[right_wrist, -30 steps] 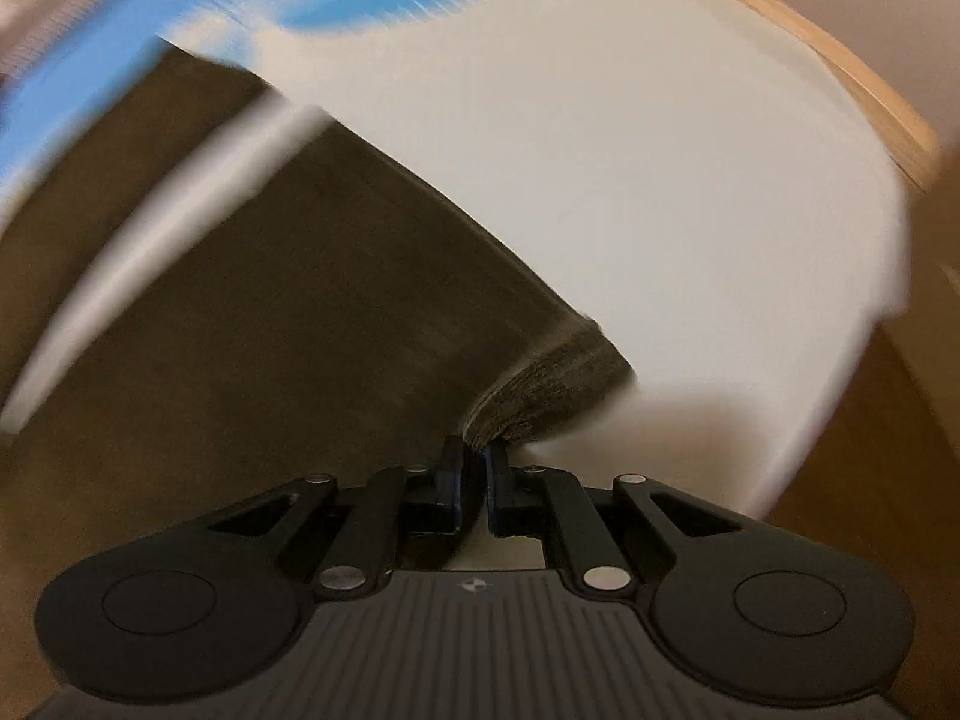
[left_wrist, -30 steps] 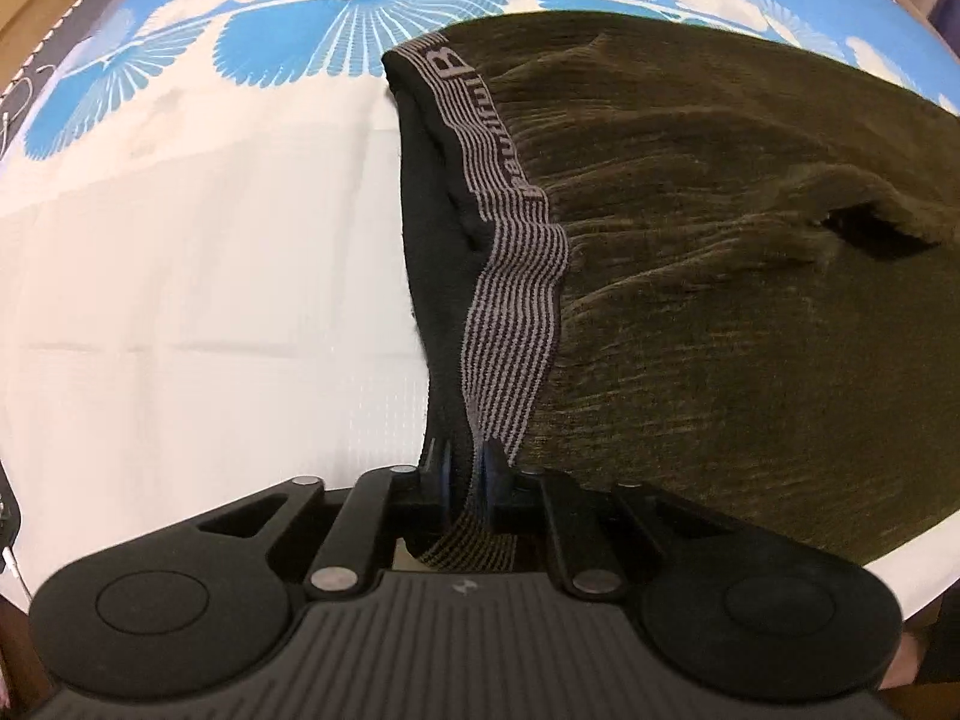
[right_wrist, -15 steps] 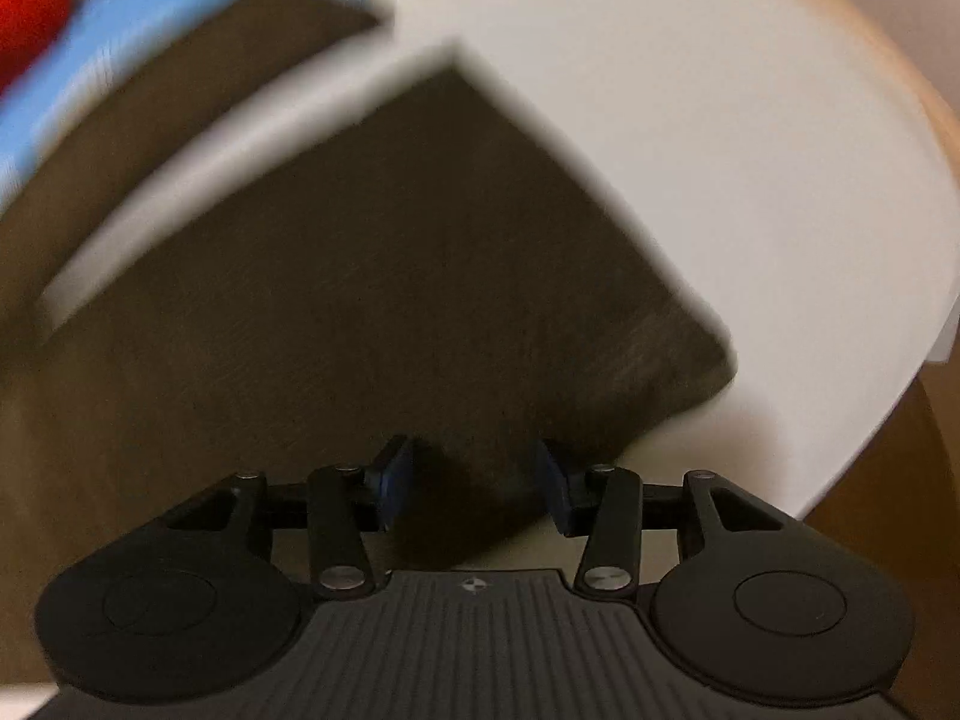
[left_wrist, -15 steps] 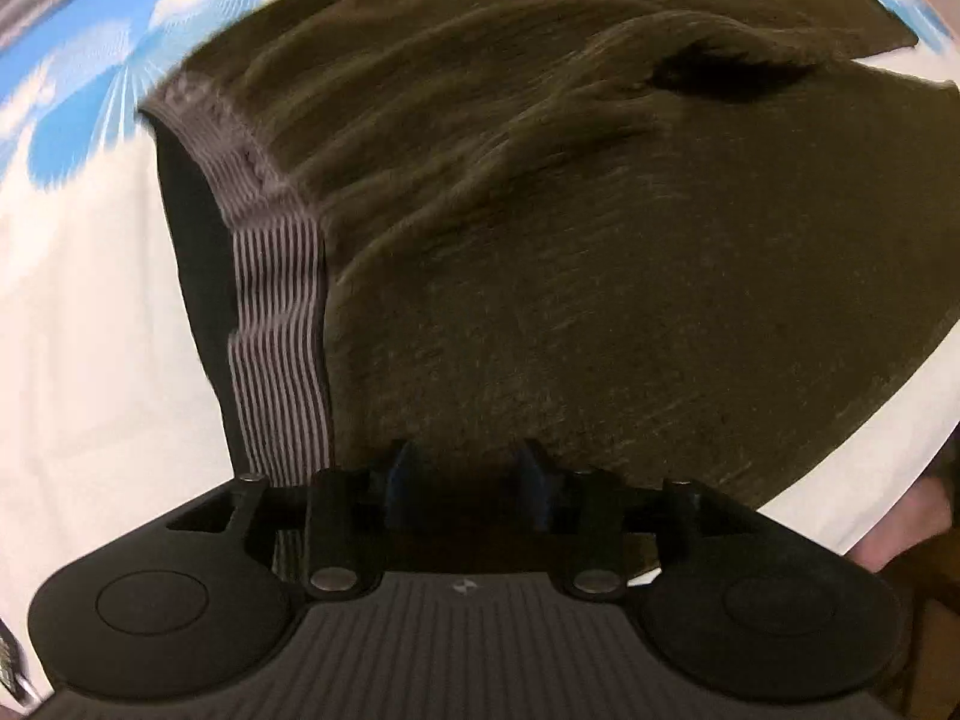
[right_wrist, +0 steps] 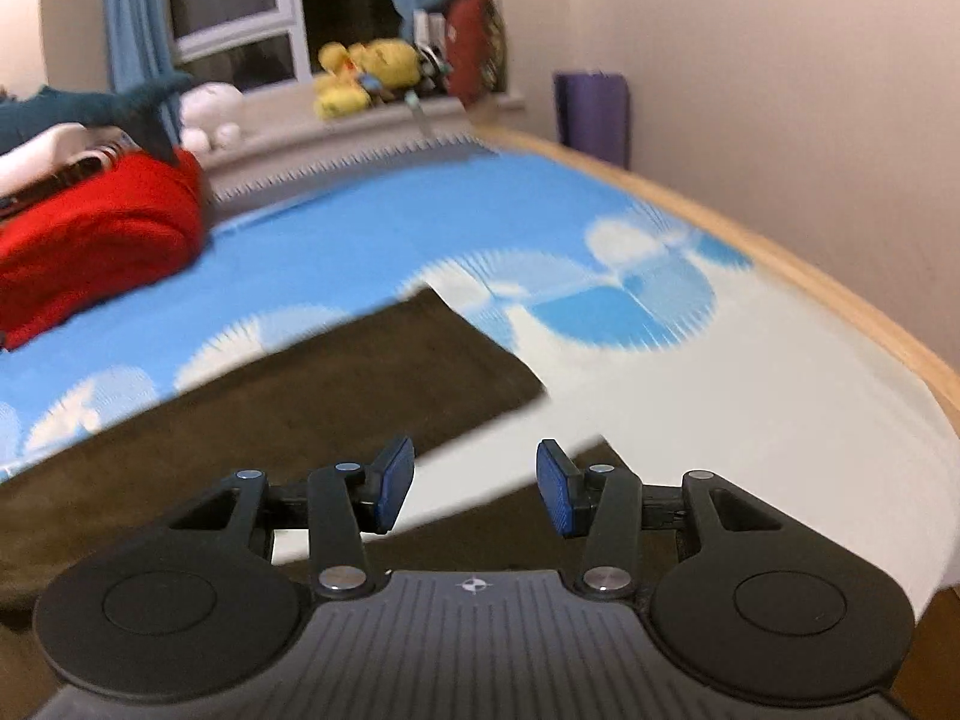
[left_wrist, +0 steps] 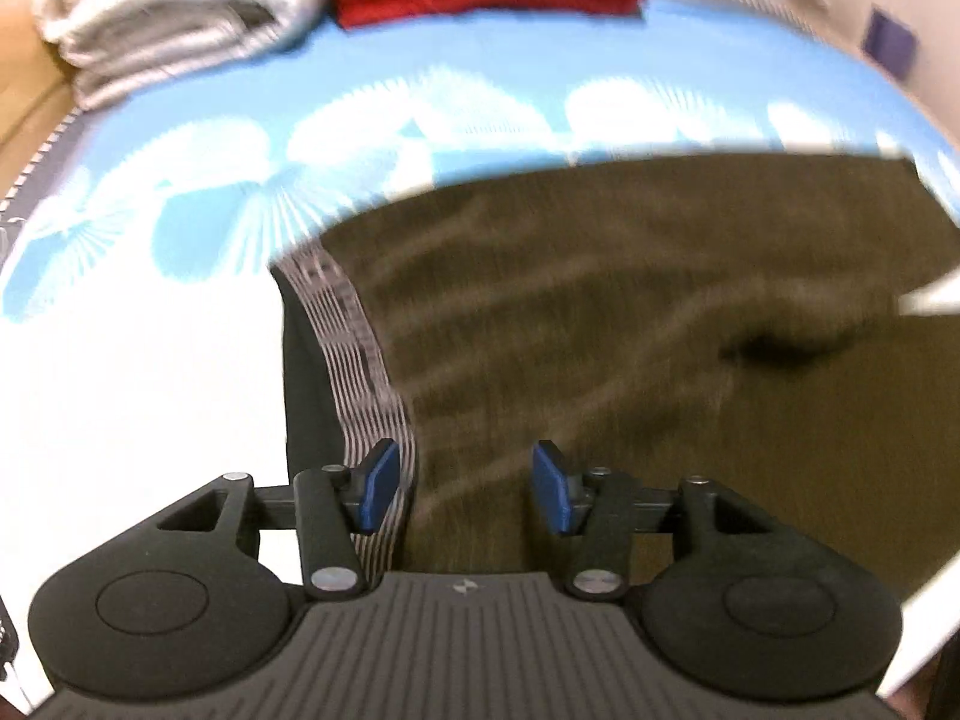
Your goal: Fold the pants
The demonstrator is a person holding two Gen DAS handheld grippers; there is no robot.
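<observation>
Dark olive-brown pants [left_wrist: 630, 324] lie flat on the bed, with a grey striped waistband [left_wrist: 354, 348] at their left end. My left gripper [left_wrist: 465, 492] is open and empty, hovering over the waistband end. In the right wrist view the pants' two legs [right_wrist: 336, 390] stretch away, with a strip of white sheet between them. My right gripper [right_wrist: 474, 489] is open and empty above the near leg's end.
The bed sheet [right_wrist: 750, 408] is white near me and blue-patterned farther off. A red garment [right_wrist: 90, 246] and folded white towels [left_wrist: 174, 6] lie at the far end. Plush toys [right_wrist: 366, 75] sit on the windowsill. The wooden bed edge [right_wrist: 810, 276] runs along the right.
Both grippers have let go of the pants and opened. Both have lifted and pulled back, so the far end of the bed has come into view.
</observation>
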